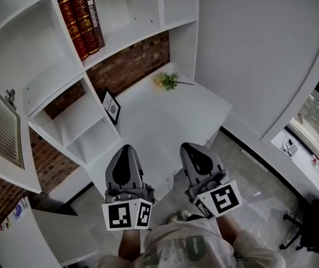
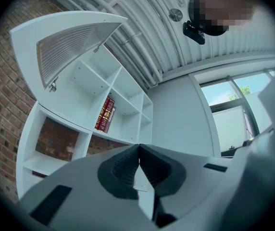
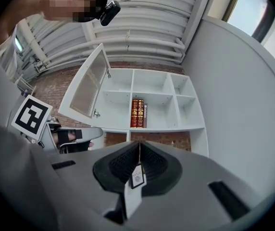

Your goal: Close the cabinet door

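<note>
**You:** Where's the door?

**Spotter:** The door [image 1: 0, 128] is swung wide open at the left end of your shelf unit [image 1: 160, 4], louvred panel facing out. It is well apart from both of your grippers.

**You:** And the grippers?

**Spotter:** Your left gripper [image 1: 127, 148] has its pads pressed together with nothing between them. Your right gripper [image 1: 191, 147] is pressed together too. A small tag [image 3: 136, 176] shows just under its seam, and I can't tell whether it's pinched. The two grippers sit side by side, low in front of the unit.

**You:** What's on the shelves?

**Spotter:** Three books [image 1: 81, 24], two red and one dark, stand upright together in one compartment to the right of the door's own. A frame [image 1: 111, 106] stands on the desk [image 1: 165, 116] against a divider, with brick behind that bay. Flowers [image 1: 168, 81] lie on the desk near the brick.
</note>
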The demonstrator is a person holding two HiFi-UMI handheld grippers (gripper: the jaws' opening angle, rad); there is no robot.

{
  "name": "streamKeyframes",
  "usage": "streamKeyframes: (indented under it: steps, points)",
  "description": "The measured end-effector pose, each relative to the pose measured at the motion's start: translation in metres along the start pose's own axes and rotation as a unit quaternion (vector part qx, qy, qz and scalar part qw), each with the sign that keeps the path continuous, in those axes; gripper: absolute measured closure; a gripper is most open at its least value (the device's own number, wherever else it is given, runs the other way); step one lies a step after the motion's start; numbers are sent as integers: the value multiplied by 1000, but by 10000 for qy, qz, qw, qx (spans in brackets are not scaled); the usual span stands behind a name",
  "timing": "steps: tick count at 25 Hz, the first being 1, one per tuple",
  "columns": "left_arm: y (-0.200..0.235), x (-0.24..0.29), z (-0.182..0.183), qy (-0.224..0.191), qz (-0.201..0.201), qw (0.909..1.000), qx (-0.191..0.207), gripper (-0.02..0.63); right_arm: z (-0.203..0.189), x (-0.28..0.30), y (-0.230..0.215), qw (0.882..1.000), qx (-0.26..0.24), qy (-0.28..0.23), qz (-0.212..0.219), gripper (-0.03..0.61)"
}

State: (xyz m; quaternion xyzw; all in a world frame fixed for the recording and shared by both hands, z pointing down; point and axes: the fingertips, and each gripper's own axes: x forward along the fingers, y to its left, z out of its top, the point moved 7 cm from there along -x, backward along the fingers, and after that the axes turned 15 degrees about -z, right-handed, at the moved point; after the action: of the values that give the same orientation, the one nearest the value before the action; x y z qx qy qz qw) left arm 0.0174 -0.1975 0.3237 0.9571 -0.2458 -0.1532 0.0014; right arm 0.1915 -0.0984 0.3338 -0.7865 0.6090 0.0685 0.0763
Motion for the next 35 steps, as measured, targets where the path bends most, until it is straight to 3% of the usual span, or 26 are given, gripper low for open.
streamKeyframes:
  steps: [6,10,12,16,18,21,24,28,35]
  points:
    - [3,18,4,-86,335,9994,88,600,2,29,-18,9996,74,25,274,560]
    - [3,9,13,-69,903,9952,372,600,7,49,-12,9959,326,-61,837,561]
    - [6,0,21,-15,1232,9908,563,600,16,63,5,9896,557,-115,1324,560]
    - [16,-29,39,0,1866,9784,888,600,43,91,68,9583,968,-270,2675,555]
    - [20,-50,46,17,2216,9700,1004,600,60,97,109,9343,1061,-396,3380,484]
    - [26,-87,61,-32,2781,9542,1106,600,86,99,172,8917,1194,-518,4335,426]
    - [26,-118,72,-99,3201,9403,1152,600,106,94,221,8618,1212,-593,4890,382]
    - [25,-145,82,-65,3564,9258,1254,600,119,91,272,8433,1390,-427,5174,373]
    - [21,-174,89,7,3918,9110,1291,600,126,82,315,8426,1376,-358,5194,373]
